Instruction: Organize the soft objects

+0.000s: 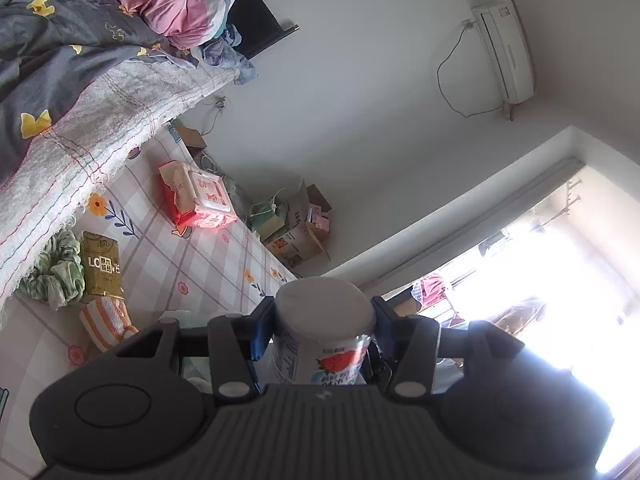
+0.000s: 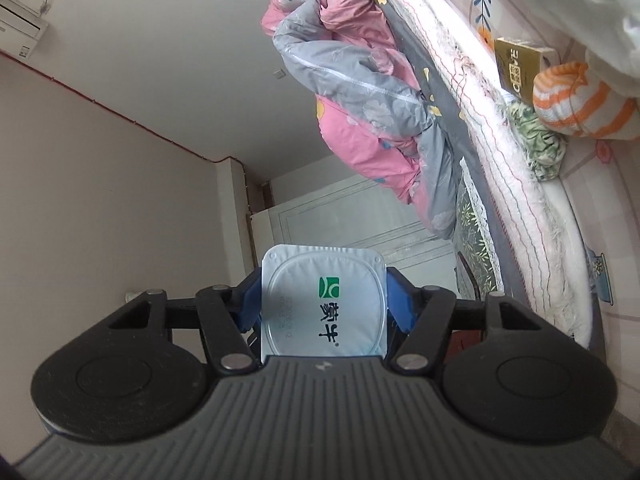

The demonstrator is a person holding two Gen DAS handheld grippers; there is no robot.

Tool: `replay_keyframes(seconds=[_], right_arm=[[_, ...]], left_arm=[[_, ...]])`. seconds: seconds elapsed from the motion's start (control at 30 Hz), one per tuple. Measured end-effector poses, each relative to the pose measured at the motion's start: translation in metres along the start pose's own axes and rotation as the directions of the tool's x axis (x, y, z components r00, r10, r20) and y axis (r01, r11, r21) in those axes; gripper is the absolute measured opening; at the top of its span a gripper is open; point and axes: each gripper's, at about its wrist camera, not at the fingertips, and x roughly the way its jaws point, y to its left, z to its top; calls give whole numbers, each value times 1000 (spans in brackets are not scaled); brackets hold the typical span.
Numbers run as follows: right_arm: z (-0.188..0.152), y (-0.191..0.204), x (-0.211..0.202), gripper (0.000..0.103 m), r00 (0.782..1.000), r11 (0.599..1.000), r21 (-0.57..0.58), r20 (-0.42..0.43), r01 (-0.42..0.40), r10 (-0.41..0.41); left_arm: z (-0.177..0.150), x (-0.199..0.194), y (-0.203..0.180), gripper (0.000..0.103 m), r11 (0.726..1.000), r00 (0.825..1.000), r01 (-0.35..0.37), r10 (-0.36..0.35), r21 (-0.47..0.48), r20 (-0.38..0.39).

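My left gripper has its fingers clamped partway on a strawberry yogurt cup. My right gripper likewise pinches a foil-lidded yogurt cup. Both cups are held off the bed, near the striped sock.

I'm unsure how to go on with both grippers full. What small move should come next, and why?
Probably lower the left gripper and set its strawberry cup on the checked sheet. The right gripper also grips a foil-lidded cup, so neither can take the striped sock yet.
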Motion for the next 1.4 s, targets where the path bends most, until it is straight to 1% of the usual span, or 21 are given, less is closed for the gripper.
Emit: replay_keyframes(seconds=[0.17, 0.2, 0.27, 0.33, 0.43, 0.53, 0.63, 0.7, 0.77, 0.8, 0.87, 0.9, 0.93, 0.97, 1.03, 1.1, 1.13, 1.2, 1.23, 1.3, 1.4], right_arm=[[1, -1, -4, 61, 999, 999, -16, 18, 37, -36], [2, -1, -6, 61, 998, 998, -22, 27, 56, -55], [4, -3, -10, 61, 995, 995, -27, 46, 94, -93], [6, -6, -14, 61, 988, 989, -36, 64, 141, -138], [8, -2, -15, 60, 962, 959, -99, 95, 264, -255], [9, 2, -9, 60, 920, 905, -175, 126, 388, -370], [13, 6, -3, 60, 882, 855, -218, 142, 471, -450], [16, 11, 4, 60, 841, 799, -261, 151, 541, -520], [16, 17, 16, 60, 780, 716, -320, 159, 620, -605], [16, 18, 23, 60, 744, 668, -349, 162, 657, -648], [13, 20, 39, 60, 658, 553, -412, 171, 724, -733], [11, 20, 47, 60, 612, 488, -451, 182, 747, -770], [8, 18, 57, 60, 565, 419, -490, 196, 765, -801], [4, 15, 66, 60, 518, 349, -527, 214, 775, -828], [-3, 8, 81, 59, 433, 220, -583, 255, 782, -864], [-10, 1, 95, 59, 358, 102, -622, 301, 776, -884], [-12, -3, 100, 60, 330, 57, -636, 319, 769, -889], [-17, -8, 108, 60, 290, 1, -653, 335, 757, -897], [-18, -10, 111, 61, 290, -2, -659, 334, 752, -897], [-20, -11, 114, 62, 302, 10, -667, 324, 745, -897], [-21, -5, 110, 63, 335, 54, -661, 306, 748, -891]], left_arm=[[-2, 2, 0, 52, 999, 999, -34, 34, 27, -13], [-3, 1, 0, 52, 998, 999, -53, 54, 43, -8], [-5, -2, 0, 56, 992, 996, -94, 93, 80, 10], [-6, -3, 2, 57, 987, 993, -121, 121, 111, 7], [-10, -3, 7, 57, 977, 987, -160, 162, 143, -7], [-17, -6, 13, 57, 961, 978, -203, 210, 190, -15], [-26, -12, 18, 57, 934, 964, -253, 264, 254, -10], [-34, -15, 20, 57, 902, 951, -293, 310, 316, -3], [-45, -17, 22, 57, 849, 929, -344, 370, 401, 15], [-51, -16, 23, 57, 817, 916, -368, 400, 443, 23], [-64, -12, 26, 57, 753, 889, -404, 458, 519, 28], [-71, -8, 30, 57, 733, 879, -411, 477, 541, 21], [-76, -5, 34, 57, 724, 872, -412, 490, 553, 7], [-80, -2, 38, 57, 727, 869, -404, 494, 555, -15], [-86, 5, 45, 56, 749, 871, -382, 487, 542, -60], [-91, 9, 50, 56, 762, 872, -368, 482, 532, -87], [-93, 10, 51, 56, 766, 874, -363, 477, 530, -91], [-95, 11, 54, 56, 773, 881, -348, 464, 530, -98], [-95, 11, 55, 56, 775, 882, -346, 461, 529, -99], [-95, 11, 57, 56, 779, 882, -343, 459, 525, -105], [-94, 11, 60, 56, 781, 881, -341, 459, 524, -110]])
